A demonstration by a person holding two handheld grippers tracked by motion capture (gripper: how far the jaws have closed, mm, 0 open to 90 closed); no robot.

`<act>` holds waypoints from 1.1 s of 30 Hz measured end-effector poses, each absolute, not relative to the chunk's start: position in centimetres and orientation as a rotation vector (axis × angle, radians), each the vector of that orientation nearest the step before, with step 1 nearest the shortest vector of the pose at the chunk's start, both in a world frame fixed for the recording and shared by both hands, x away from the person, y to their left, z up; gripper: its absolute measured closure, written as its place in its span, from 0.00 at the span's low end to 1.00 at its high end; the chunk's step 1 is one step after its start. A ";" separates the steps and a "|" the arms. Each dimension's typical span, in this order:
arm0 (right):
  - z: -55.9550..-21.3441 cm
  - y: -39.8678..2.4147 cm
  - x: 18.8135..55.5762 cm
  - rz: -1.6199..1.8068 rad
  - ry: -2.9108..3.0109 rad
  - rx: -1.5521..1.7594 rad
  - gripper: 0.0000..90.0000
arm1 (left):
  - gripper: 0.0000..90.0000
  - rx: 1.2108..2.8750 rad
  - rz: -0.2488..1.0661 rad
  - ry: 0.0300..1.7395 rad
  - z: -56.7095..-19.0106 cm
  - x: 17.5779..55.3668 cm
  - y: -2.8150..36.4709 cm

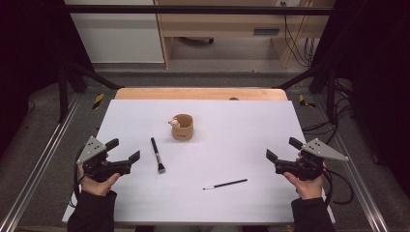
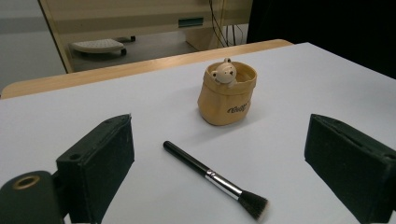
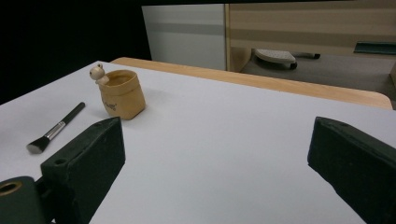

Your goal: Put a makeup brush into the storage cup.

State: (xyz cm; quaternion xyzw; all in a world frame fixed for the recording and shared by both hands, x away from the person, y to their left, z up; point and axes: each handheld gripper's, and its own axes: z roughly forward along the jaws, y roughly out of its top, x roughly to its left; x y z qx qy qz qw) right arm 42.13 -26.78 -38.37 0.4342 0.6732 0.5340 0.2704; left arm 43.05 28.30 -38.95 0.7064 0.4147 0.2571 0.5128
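Brush (image 1: 156, 154) between wide-jawed, level grippers

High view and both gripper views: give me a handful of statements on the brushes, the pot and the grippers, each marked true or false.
1. The thick brush stands inside the pot. False: it lies flat on the white sheet, apart from the pot.
2. A small bear figure sits at the pot's rim. True.
3. The left gripper is shut on the thick brush. False: its jaws are open with nothing between them.
4. The thin brush lies nearer the right gripper than the thick brush does. True.
5. The right gripper holds the thin brush. False: it is open and holds nothing.
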 end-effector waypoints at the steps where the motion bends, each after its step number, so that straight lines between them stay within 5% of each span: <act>1: -38.4 -26.8 42.1 1.440 1.813 1.172 0.05 | 0.09 1.699 0.620 1.002 -39.0 43.1 28.3; 33: -38.1 -25.9 41.8 1.430 1.829 1.149 0.05 | 0.11 1.767 0.625 1.076 -39.5 44.3 25.5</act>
